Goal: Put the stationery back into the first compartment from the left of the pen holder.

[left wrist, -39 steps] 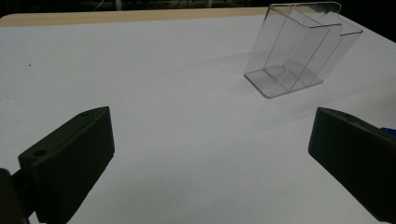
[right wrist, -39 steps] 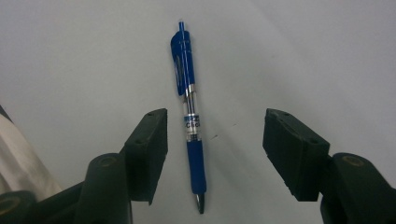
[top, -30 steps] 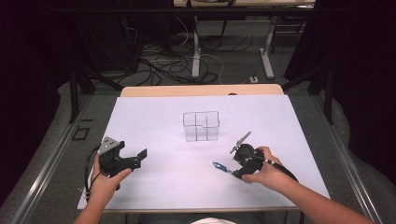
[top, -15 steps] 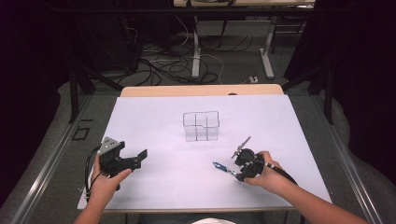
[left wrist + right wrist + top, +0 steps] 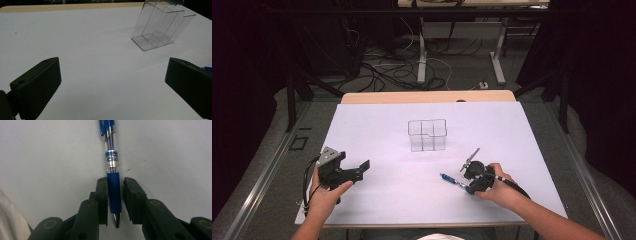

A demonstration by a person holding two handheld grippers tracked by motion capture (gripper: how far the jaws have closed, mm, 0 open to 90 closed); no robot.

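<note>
A blue click pen (image 5: 111, 157) lies on the white table sheet (image 5: 387, 195), its tip toward me in the right gripper view. My right gripper (image 5: 115, 186) has its jaws closed around the pen's dark blue rubber grip; a thin sliver of sheet shows beside one pad. In the high view the pen (image 5: 449, 179) sticks out leftward from the right gripper (image 5: 468, 187) at the front right. My left gripper (image 5: 361, 170) is held at the front left, open with nothing between its jaws (image 5: 112, 80). A clear compartmented box (image 5: 427, 135) stands mid-table, seen ahead (image 5: 160, 27).
The white sheet covers most of the table; a strip of wooden edge (image 5: 427, 96) shows at the back. Beyond it lie floor cables and desk legs (image 5: 422, 60). A metal rail (image 5: 267, 170) runs along the left side.
My right gripper has dropped slightly lower over the pen and shifted a little to the right. The pen, the left gripper and the box stay where they were.
</note>
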